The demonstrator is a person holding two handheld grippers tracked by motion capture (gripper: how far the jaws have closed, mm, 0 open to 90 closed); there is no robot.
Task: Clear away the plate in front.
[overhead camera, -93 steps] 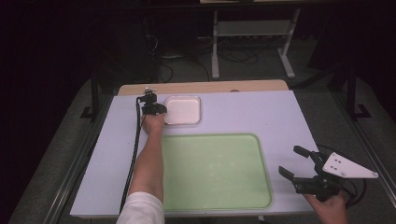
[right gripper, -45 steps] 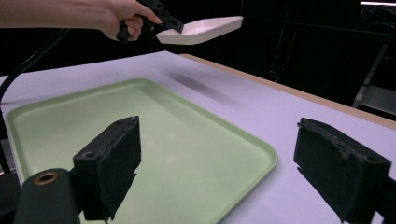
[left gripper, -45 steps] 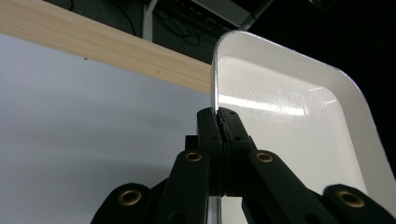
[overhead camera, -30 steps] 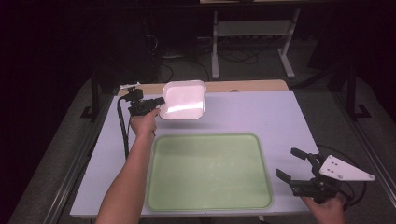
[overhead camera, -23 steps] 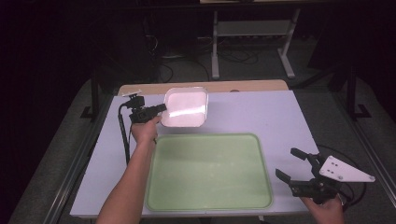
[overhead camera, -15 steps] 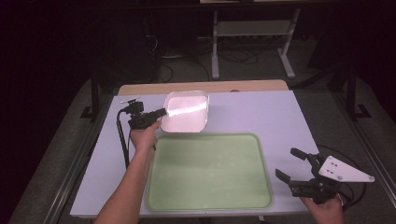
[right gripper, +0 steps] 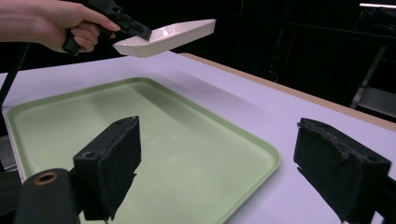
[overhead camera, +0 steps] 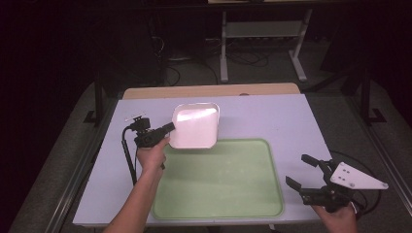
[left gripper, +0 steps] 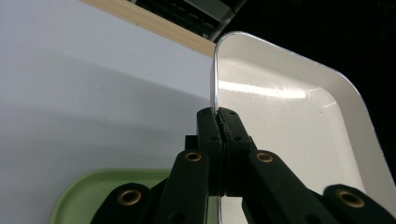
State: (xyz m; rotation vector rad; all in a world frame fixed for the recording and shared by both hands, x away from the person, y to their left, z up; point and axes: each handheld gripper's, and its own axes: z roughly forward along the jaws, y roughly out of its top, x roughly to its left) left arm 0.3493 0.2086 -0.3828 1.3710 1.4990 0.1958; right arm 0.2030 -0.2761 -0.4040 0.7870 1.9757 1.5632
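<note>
L gripper [overhead camera: 167,128] clamps rim of white dish [overhead camera: 196,126], held in air over green tray's [overhead camera: 218,204] far-left corner; R gripper [overhead camera: 303,172] idle, jaws wide, w/ nothing between. Keep dish level, lower slowly onto tray

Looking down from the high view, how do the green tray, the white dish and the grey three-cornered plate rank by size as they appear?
1. Green tray, clearly largest.
2. White dish, held up off the table by the left tool, so it sits nearer the camera and may look bigger than it is.
3. Grey three-cornered plate on the right tool, smallest.
</note>
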